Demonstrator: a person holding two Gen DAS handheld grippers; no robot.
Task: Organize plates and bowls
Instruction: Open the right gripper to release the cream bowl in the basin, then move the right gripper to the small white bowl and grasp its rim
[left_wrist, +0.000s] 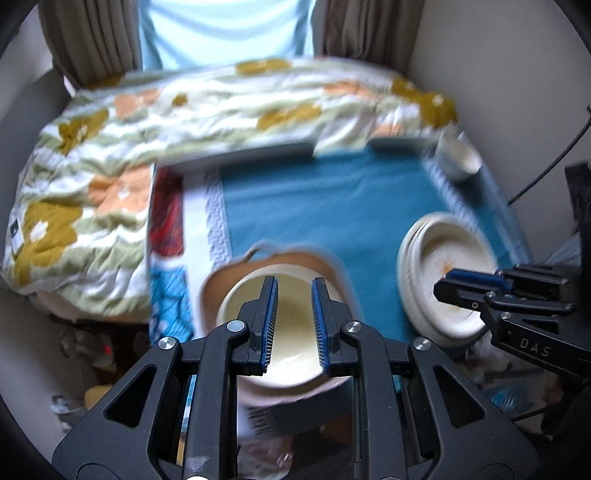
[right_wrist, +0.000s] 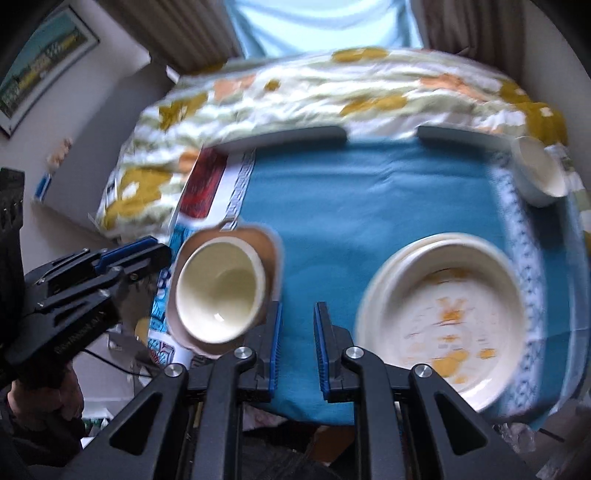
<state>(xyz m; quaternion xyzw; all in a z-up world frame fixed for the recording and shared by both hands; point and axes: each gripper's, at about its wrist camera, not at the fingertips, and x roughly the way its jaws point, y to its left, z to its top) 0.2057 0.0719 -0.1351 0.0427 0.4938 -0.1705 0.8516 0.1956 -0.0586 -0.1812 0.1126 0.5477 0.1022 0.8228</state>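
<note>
A cream bowl (left_wrist: 284, 350) (right_wrist: 218, 288) sits inside a tan handled bowl (left_wrist: 229, 273) (right_wrist: 267, 251) at the front left of the blue cloth. My left gripper (left_wrist: 294, 286) is open and empty, hovering above the cream bowl. A stack of cream plates with orange flowers (left_wrist: 443, 280) (right_wrist: 447, 314) lies at the front right. My right gripper (right_wrist: 297, 310) is open and empty above bare cloth between bowls and plates; it also shows in the left wrist view (left_wrist: 448, 284) over the plates. A small white bowl (left_wrist: 460, 155) (right_wrist: 539, 173) stands at the far right corner.
The blue cloth (left_wrist: 332, 206) (right_wrist: 351, 192) covers a small table with a grey raised rim (right_wrist: 295, 134) at the back. A flowered quilt (left_wrist: 147, 122) (right_wrist: 314, 88) lies on the bed behind and to the left. A wall is at the right.
</note>
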